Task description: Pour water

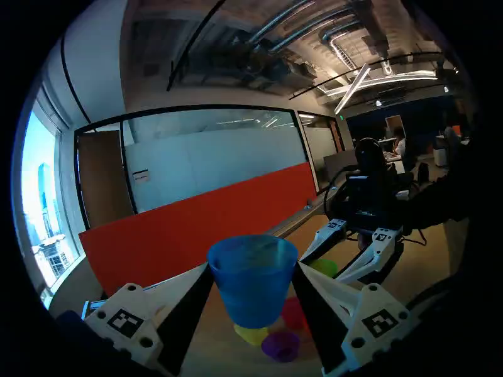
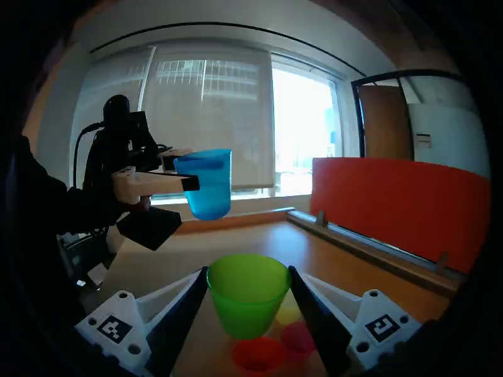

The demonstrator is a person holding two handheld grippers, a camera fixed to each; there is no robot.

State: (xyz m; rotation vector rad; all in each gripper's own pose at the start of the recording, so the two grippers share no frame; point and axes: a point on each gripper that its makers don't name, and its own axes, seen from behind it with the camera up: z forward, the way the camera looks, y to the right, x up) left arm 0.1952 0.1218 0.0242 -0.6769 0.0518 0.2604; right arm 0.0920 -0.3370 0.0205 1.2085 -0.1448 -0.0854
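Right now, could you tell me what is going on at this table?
A person holds a hand-held gripper in each hand. The left hand-held gripper grips a blue cup, raised above the wooden table and near upright. The right hand-held gripper grips a green cup lower down, over a few small coloured cups on the table. Pouring seems not yet begun.
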